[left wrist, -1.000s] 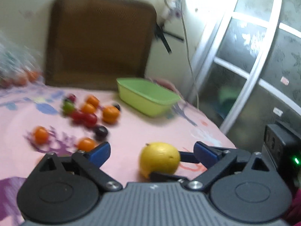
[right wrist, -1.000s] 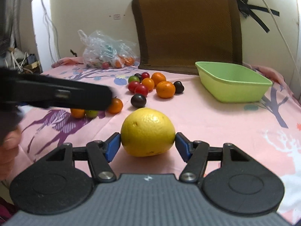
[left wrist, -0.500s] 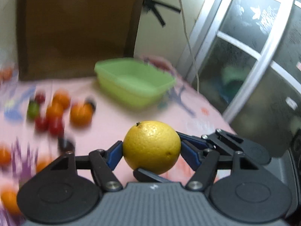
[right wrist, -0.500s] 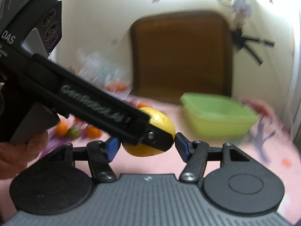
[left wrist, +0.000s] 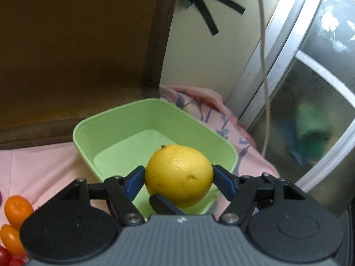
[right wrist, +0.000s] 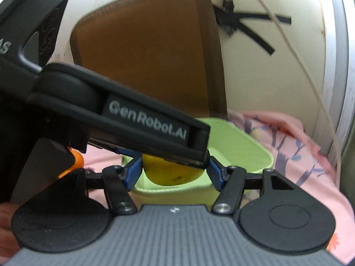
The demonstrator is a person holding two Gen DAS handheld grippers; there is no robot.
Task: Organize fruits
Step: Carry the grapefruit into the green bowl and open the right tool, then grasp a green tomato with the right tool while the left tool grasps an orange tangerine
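Both grippers, left (left wrist: 178, 177) and right (right wrist: 173, 170), are clamping one lemon (left wrist: 178, 175) over the bin (left wrist: 115, 119). I'm judging the drop comes next: I'm opening both jaws together.

Lemon (left wrist: 178, 175) lifted off cloth, now over green bin (left wrist: 106, 133), gripped by both left gripper (left wrist: 177, 180) and right gripper (right wrist: 174, 171).

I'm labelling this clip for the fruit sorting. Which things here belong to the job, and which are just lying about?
Job: lemon, gripped by the left tongs and right tongs; green tub; oranges on the pink cloth.
Lying about: brown cushion; cable; black tape; glass door.
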